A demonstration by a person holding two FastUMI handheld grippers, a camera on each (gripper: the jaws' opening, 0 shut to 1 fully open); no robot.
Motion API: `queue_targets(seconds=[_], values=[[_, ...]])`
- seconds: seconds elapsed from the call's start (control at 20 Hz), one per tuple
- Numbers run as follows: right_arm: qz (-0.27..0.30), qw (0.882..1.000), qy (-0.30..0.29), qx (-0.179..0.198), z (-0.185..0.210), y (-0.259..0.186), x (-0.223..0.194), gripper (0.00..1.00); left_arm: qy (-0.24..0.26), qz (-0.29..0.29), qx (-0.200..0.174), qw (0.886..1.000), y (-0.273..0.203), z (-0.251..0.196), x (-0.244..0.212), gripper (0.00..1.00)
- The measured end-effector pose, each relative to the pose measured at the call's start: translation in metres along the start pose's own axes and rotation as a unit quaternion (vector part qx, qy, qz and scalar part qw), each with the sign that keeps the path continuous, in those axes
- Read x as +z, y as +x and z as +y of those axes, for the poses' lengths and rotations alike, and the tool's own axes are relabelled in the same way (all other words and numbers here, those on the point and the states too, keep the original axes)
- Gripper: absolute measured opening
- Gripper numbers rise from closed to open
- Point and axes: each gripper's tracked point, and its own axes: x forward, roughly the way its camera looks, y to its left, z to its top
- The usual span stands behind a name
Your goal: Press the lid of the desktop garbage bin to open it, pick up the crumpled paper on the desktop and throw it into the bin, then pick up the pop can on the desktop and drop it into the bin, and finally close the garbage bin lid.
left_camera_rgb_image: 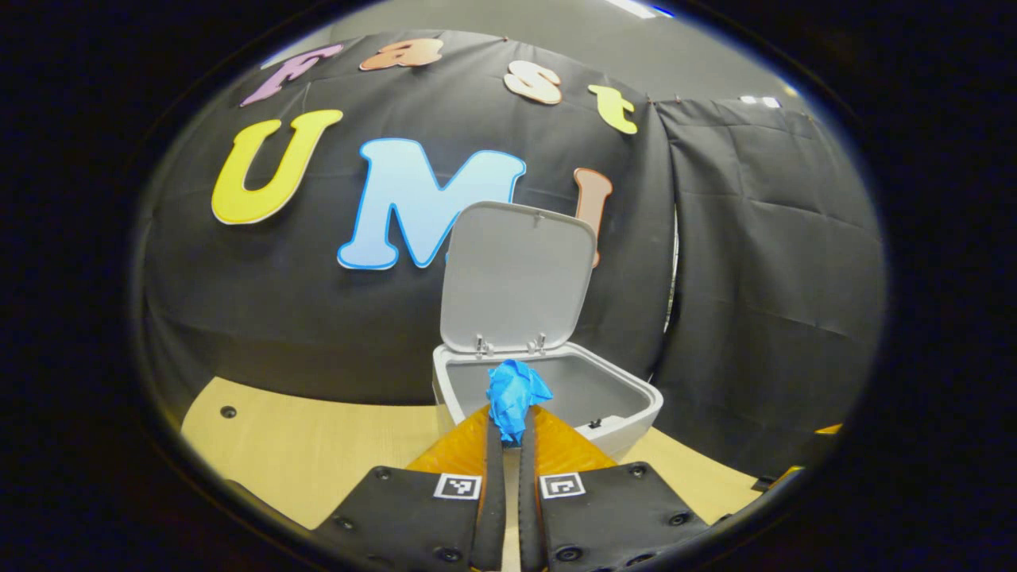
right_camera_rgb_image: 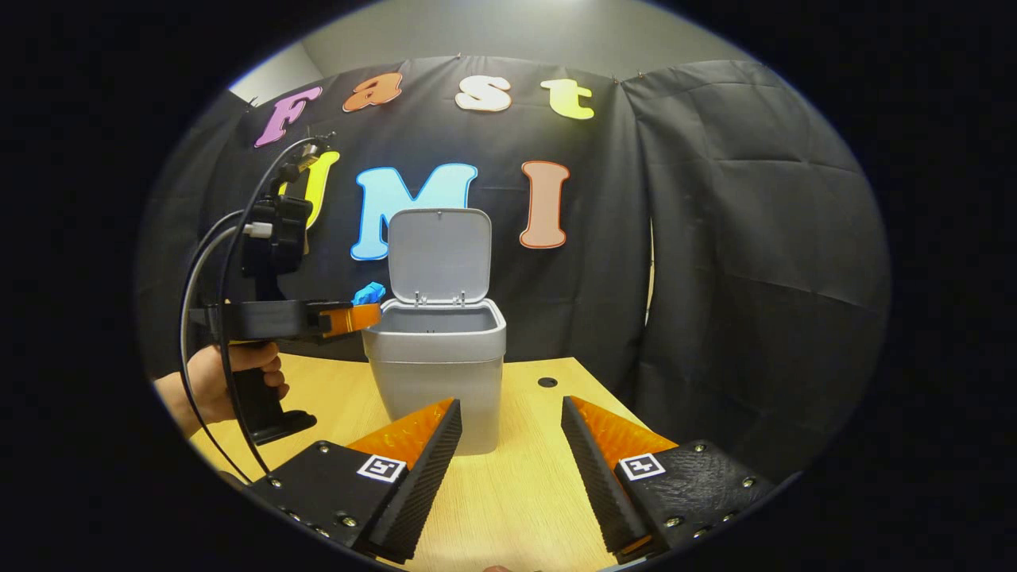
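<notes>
The grey desktop bin [left_camera_rgb_image: 620, 417] [right_camera_rgb_image: 437, 365] stands on the wooden table with its lid [left_camera_rgb_image: 516, 278] [right_camera_rgb_image: 438, 254] swung upright. My left gripper [left_camera_rgb_image: 510, 421] is shut on the blue crumpled paper [left_camera_rgb_image: 515, 397], held just at the bin's near rim, above the opening. In the right gripper view the same left gripper [right_camera_rgb_image: 361, 311] comes in from the left at rim height, the blue paper [right_camera_rgb_image: 369, 293] sticking up from its tips, a hand [right_camera_rgb_image: 222, 381] on its handle. My right gripper [right_camera_rgb_image: 510, 421] stands open, low over the table in front of the bin, nothing between its fingers.
The wooden table [right_camera_rgb_image: 516, 492] [left_camera_rgb_image: 318, 445] runs up to the black cloth wall behind the bin. A small round hole [right_camera_rgb_image: 547, 382] sits in the tabletop right of the bin. Cables [right_camera_rgb_image: 206, 262] loop from the left gripper's handle.
</notes>
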Motion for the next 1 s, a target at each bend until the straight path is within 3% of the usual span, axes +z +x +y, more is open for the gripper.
queue_targets(seconds=[0.3,0.8,0.95,1.0], values=[[0.003,1.000,-0.009,-0.005,0.000,-0.003,0.003,0.83,0.016,0.009,-0.012,1.000,0.028,-0.001,-0.007,0.16],[0.003,1.000,-0.011,-0.013,0.002,-0.005,0.005,0.83,0.022,0.009,-0.036,0.999,0.036,-0.008,-0.011,0.46],[0.003,1.000,-0.015,-0.010,0.002,-0.004,0.003,0.83,0.026,0.006,-0.038,0.999,0.036,-0.011,-0.009,0.74],[0.002,1.000,-0.015,-0.009,0.003,-0.003,0.004,0.83,0.027,0.006,-0.036,0.999,0.036,-0.010,-0.009,0.78]])
